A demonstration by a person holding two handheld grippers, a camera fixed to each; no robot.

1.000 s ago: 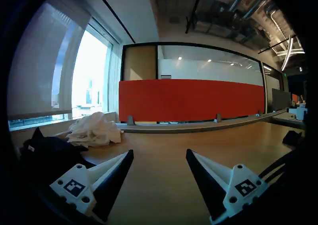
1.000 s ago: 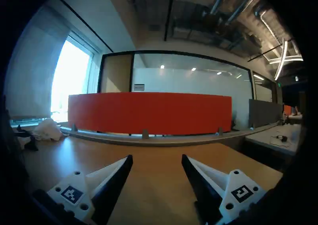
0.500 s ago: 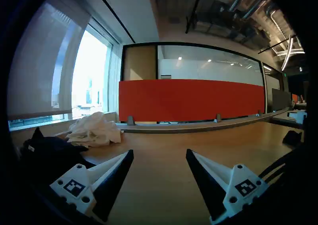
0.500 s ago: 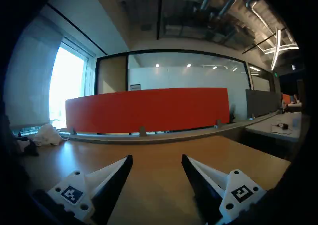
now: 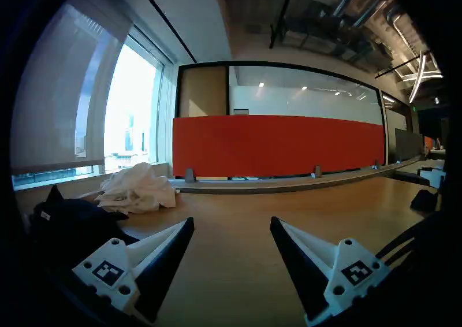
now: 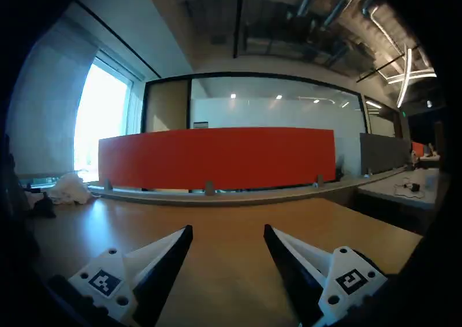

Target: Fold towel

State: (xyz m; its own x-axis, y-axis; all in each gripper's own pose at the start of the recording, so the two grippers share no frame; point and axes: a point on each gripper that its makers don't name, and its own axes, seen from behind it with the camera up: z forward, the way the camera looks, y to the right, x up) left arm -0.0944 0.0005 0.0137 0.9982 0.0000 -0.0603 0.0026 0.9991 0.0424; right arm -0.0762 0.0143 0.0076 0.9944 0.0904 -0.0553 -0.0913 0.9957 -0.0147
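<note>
1. We judge that the folding has not begun. The towel (image 5: pixel 137 189) lies as a crumpled white heap at the far left side of the table (image 5: pixel 346 203), under the window (image 5: pixel 130 119) and near the end of the red partition (image 5: pixel 277 145). We see no flat layer, no straight edge and no fold line on it.
2. In the right gripper view the same towel (image 6: pixel 69 188) appears small and far to the left, well apart from our right gripper (image 6: pixel 228 227).
3. The fingers of our left gripper (image 5: pixel 231 219) are spread apart with bare wood between them, and they grasp nothing. The towel is ahead of this gripper and to its left, near but not touching.
4. The fingers of the right gripper are spread in the same way over the bare table, and they also hold nothing.
5. A dark bundle (image 5: pixel 69 223) lies just in front of the towel. It is touching the towel or almost touching it, and we cannot tell what it is.
6. In our judgement, the whole task is left to do. We must reach the heap, bring it to the free middle of the table, spread it flat, find its corners and fold it. The left gripper is the nearer one, so it seems the natural one to take the towel first.
</note>
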